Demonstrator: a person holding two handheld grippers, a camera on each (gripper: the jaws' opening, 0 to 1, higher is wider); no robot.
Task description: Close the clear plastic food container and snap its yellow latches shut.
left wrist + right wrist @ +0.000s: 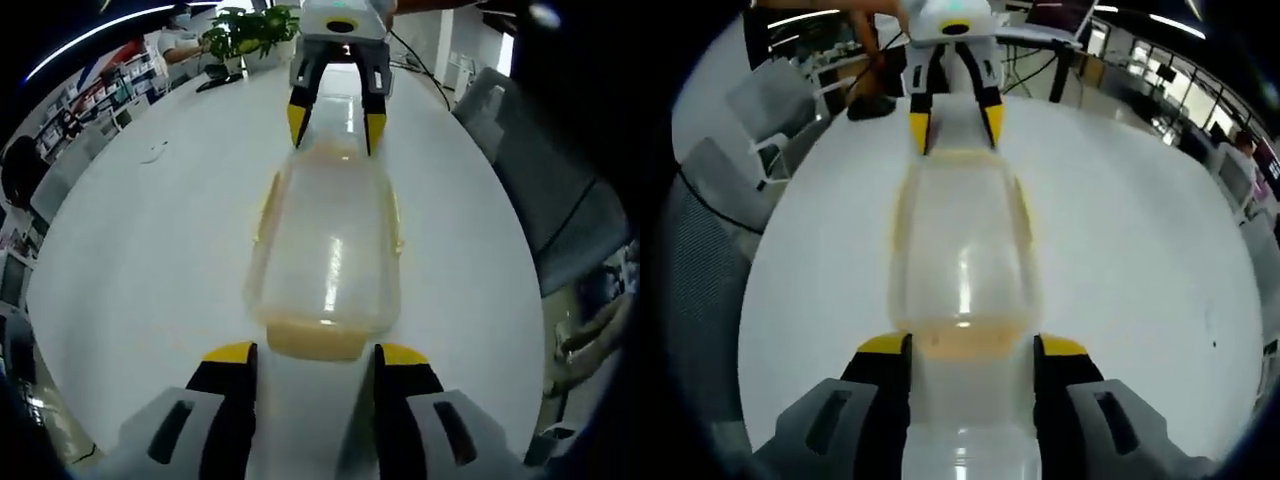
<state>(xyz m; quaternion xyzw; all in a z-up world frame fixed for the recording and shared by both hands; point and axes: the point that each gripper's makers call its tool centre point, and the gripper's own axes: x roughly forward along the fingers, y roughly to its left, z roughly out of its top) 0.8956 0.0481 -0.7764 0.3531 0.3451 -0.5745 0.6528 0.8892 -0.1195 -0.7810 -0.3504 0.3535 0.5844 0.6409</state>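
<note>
A broad white table [150, 270] carries the scene, smooth and glossy, with ceiling light streaking across it. In the left gripper view, shelves and a seated person sit at the far left edge of the room, a potted green plant [250, 32] stands at the table's far end, and a grey chair [545, 190] is pushed in along the right side. The clear plastic food container [328, 250] lies in the middle of the table, its lid on, with a yellow latch [312, 338] at the near end just ahead of the left gripper [315, 355], whose jaws stand spread to either side of that end without pinching it. The right gripper [337, 122] faces it from the far end, jaws apart, tips beside the far latch. In the right gripper view, grey chairs [730, 190] line the left side, the same container [960, 250] runs up the centre of the table [1140, 270], and desks and windows fill the room at right. Whether any latch is snapped down is unclear.
</note>
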